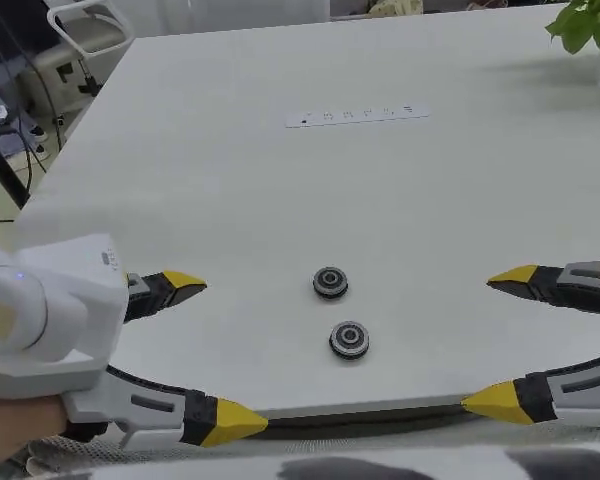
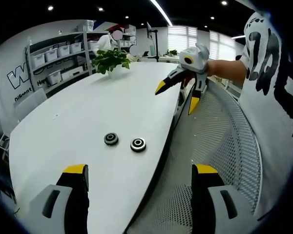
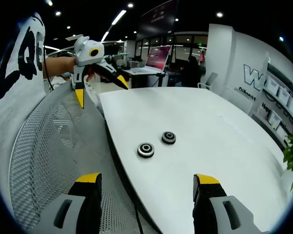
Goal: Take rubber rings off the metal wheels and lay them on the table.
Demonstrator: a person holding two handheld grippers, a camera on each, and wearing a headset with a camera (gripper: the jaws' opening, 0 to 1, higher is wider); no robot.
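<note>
- At near left, the left gripper [image 1: 208, 352] has its jaws spread wide and holds nothing.
- Between the grippers, the far wheel [image 1: 330, 282] and near wheel [image 1: 349, 339] lie apart on the table [image 1: 280, 200], each with a dark rubber ring [image 1: 317, 284] on it.
- At near right, the right gripper [image 1: 478, 342] is spread wide and empty.

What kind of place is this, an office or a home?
Probably an office or lab: a large white table, shelves of storage boxes, a computer screen and a potted plant.
</note>
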